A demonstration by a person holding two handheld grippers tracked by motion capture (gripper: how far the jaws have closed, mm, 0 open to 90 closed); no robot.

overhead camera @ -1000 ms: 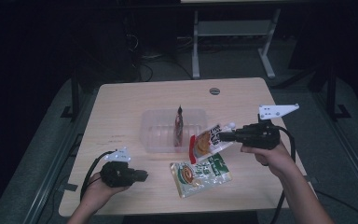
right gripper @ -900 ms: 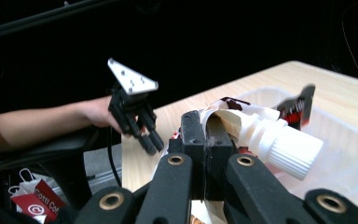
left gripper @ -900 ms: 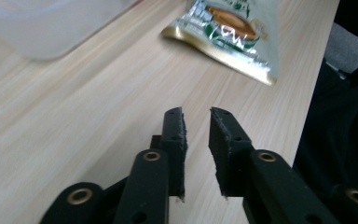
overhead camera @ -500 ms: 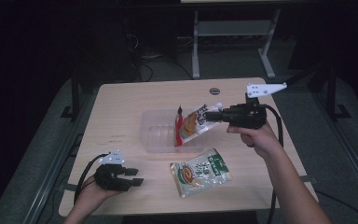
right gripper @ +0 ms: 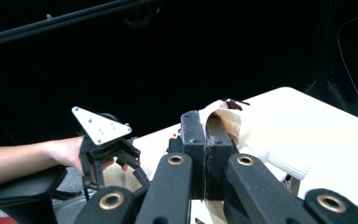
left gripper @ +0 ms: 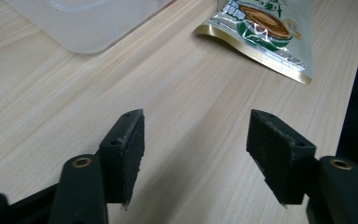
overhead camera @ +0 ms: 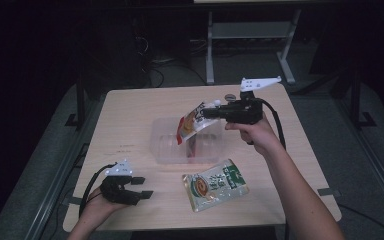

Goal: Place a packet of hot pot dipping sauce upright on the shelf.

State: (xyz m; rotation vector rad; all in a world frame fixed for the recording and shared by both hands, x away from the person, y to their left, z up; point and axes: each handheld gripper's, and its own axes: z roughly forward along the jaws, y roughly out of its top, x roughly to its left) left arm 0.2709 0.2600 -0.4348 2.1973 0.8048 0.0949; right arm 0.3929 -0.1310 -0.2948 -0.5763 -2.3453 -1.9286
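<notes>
My right gripper [overhead camera: 206, 113] is shut on the edge of a red-and-orange spouted pouch [overhead camera: 190, 125], which hangs tilted above a clear plastic container [overhead camera: 162, 145] in mid table. In the right gripper view the jaws [right gripper: 206, 128] are closed on the pouch [right gripper: 226, 119], its white spout [right gripper: 284, 165] sticking out to the right. A green pouch [overhead camera: 215, 184] lies flat in front of the container. My left gripper [overhead camera: 145, 187] rests open near the front left edge; its view has the green pouch [left gripper: 265, 32] and the container corner [left gripper: 88, 23] ahead of the jaws [left gripper: 196, 149].
A dark red item [overhead camera: 194, 148] lies inside the container. A small round fitting [overhead camera: 229, 96] sits in the tabletop [overhead camera: 130, 115] near the far edge. A metal frame [overhead camera: 250, 30] stands on the floor beyond the table. The surroundings are dark.
My right gripper has lifted the red pouch from beside the green pouch and carried it left and away, over the container. The left hand shifted slightly and its jaws spread.
</notes>
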